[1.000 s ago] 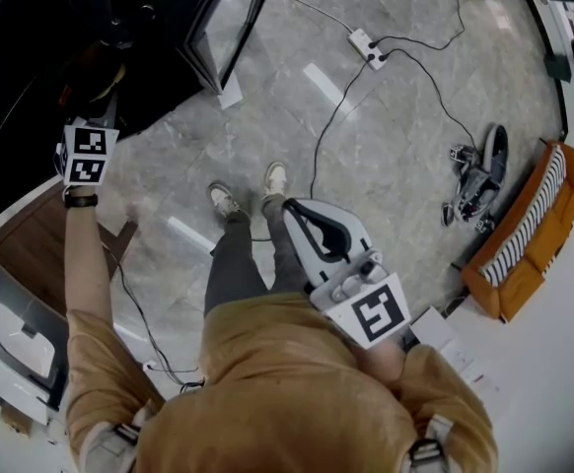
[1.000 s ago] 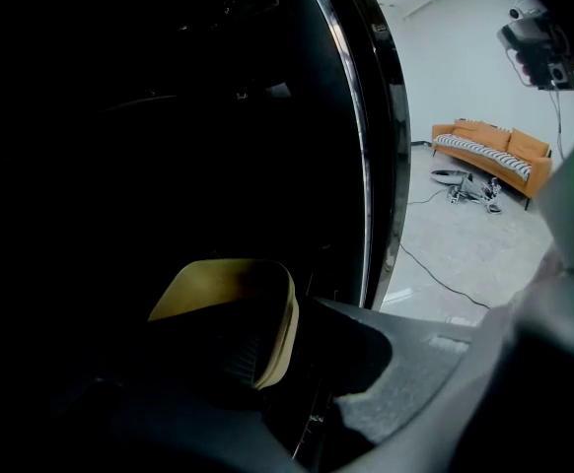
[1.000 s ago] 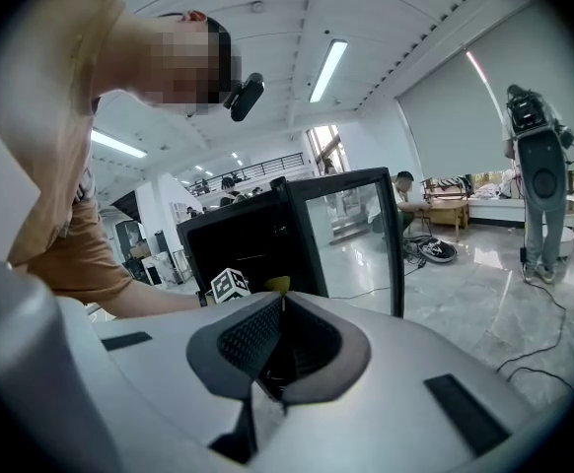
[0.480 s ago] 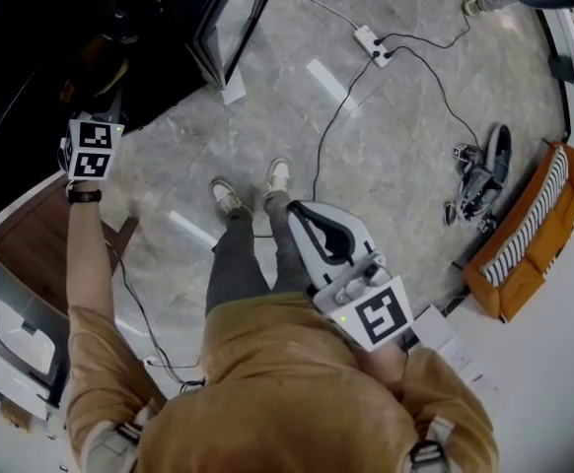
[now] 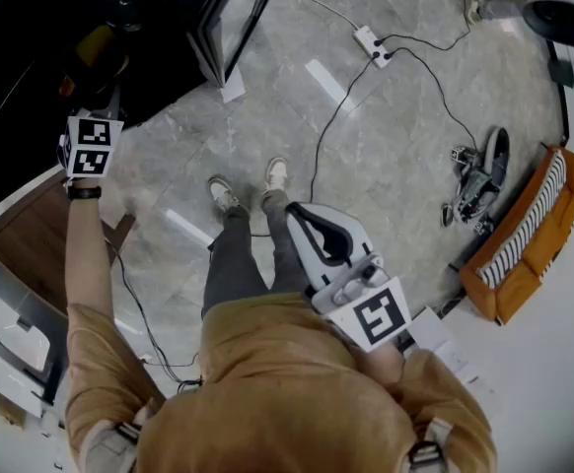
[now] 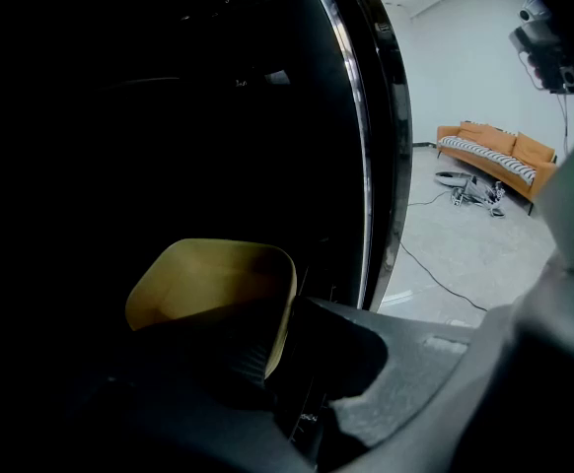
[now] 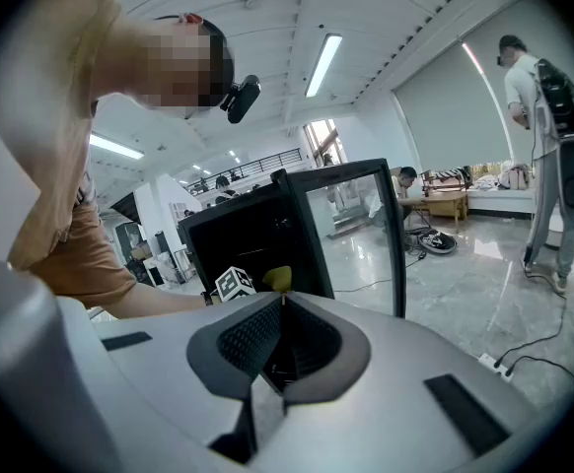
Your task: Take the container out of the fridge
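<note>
Since the container [image 6: 208, 279] sits deep in the dark fridge [image 5: 31, 37], my left gripper [image 6: 285, 335] reaches inside, fingers [image 6: 366, 358] pinching its near right wall. The door edge [image 6: 371, 156] stands just right of it; open floor [image 5: 395, 166] beyond gives withdrawal room. Right gripper [image 7: 280, 313]: pressed together, empty, near my chest.

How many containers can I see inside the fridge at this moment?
1: a yellow container, low in the dark fridge, with its wall between the left tongs. The interior is very dark, so others may be hidden.
</note>
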`<state>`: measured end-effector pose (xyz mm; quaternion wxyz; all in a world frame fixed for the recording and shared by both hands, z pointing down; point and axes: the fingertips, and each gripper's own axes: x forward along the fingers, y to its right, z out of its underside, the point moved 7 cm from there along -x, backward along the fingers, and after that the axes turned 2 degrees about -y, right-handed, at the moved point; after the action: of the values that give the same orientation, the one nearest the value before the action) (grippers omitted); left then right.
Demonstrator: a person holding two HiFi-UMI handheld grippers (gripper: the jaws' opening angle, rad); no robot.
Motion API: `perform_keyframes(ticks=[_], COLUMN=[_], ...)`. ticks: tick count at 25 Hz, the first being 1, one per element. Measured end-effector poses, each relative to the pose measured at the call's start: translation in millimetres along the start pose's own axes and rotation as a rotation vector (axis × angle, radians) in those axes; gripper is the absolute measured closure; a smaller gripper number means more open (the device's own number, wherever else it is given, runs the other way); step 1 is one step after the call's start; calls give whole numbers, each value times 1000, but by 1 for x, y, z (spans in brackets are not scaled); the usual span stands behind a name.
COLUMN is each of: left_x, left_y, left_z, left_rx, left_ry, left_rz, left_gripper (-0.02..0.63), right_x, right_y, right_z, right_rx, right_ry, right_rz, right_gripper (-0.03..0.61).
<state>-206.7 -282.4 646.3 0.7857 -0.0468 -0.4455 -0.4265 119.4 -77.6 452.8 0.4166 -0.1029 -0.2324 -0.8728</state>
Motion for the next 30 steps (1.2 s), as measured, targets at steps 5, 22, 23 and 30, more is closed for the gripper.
perform_keyframes(ticks=[5,22,23,30], left_x=[-1,-25,-27,-44], left_y=[4,12,12,14], left_z=[0,1,1,-3], left_rx=[2,-180,-198,-253], left_ry=[0,78,88,142], left_rz=[-8,7,9,17], left_gripper=[565,589,589,589], right_x=[-5,-29,-30,-38], right_y=[2,-3,-4,-12], right_z=[3,11,11,8], right_rx=[3,2,1,-16], right_ry=[7,26,27,44], right_rz=[1,4,3,-7], right_gripper=[574,574,574,574])
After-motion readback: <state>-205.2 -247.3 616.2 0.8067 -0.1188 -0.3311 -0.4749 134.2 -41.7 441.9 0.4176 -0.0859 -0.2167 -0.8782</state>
